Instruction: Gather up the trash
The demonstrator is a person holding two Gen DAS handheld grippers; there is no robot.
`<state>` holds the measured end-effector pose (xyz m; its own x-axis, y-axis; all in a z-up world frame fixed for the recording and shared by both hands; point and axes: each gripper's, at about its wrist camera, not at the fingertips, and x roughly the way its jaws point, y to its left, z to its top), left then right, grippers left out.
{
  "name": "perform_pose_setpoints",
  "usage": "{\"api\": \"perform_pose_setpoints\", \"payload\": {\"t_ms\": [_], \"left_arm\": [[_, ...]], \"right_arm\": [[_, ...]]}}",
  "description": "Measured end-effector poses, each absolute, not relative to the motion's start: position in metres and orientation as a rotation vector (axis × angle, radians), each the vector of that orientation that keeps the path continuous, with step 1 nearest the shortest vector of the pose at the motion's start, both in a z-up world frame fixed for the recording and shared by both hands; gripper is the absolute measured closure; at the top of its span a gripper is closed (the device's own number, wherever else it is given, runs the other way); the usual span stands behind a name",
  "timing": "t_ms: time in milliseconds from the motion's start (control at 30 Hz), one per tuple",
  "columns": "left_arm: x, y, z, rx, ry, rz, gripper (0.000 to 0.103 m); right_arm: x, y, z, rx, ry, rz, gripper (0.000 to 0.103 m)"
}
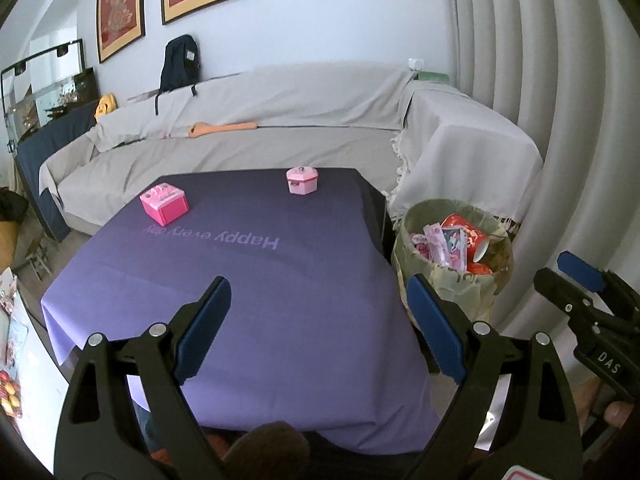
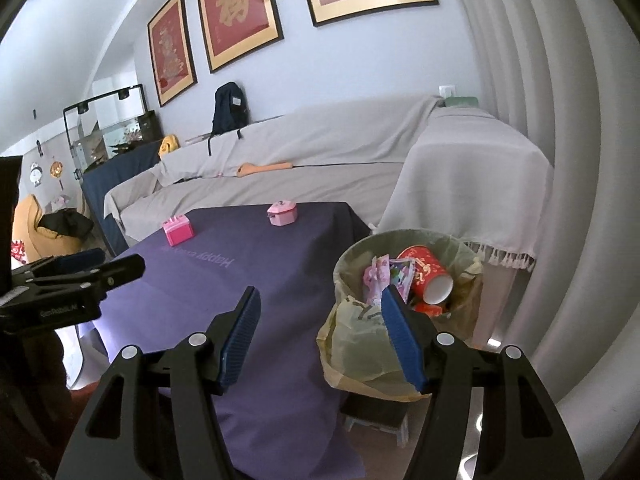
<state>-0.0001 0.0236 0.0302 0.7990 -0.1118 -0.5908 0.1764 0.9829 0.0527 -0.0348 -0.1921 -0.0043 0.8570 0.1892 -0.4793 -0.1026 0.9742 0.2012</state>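
A trash bin [image 1: 486, 288] lined with a yellowish bag stands right of the table; it also shows in the right wrist view [image 2: 360, 352]. Inside lie a red paper cup [image 1: 468, 240] [image 2: 430, 276] and pink wrappers [image 1: 440, 246] [image 2: 378, 280]. My left gripper [image 1: 320, 320] is open and empty above the near part of the purple tablecloth [image 1: 260, 280]. My right gripper [image 2: 320, 332] is open and empty, between the table edge and the bin. The right gripper [image 1: 584, 276] shows at the right edge of the left wrist view, and the left gripper [image 2: 96, 268] at the left edge of the right wrist view.
Two pink toy boxes, one square [image 1: 164, 202] [image 2: 179, 231] and one heart-shaped [image 1: 303, 180] [image 2: 283, 213], stand at the far side of the table. A grey-covered sofa [image 1: 260, 144] runs behind. A dark backpack [image 1: 180, 62] leans on the wall. Curtains [image 1: 560, 80] hang at the right.
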Motion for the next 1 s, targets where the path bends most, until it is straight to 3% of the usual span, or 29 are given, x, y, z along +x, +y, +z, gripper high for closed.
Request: {"api": "perform_pose_setpoints", "payload": {"t_ms": [1000], "left_arm": [[-0.0029, 0.0187, 0.0292, 0.125, 0.625, -0.161, 0.018]], "right_arm": [[-0.0362, -0.1984, -0.0107, 0.193, 0.524, 0.148, 0.043]]}}
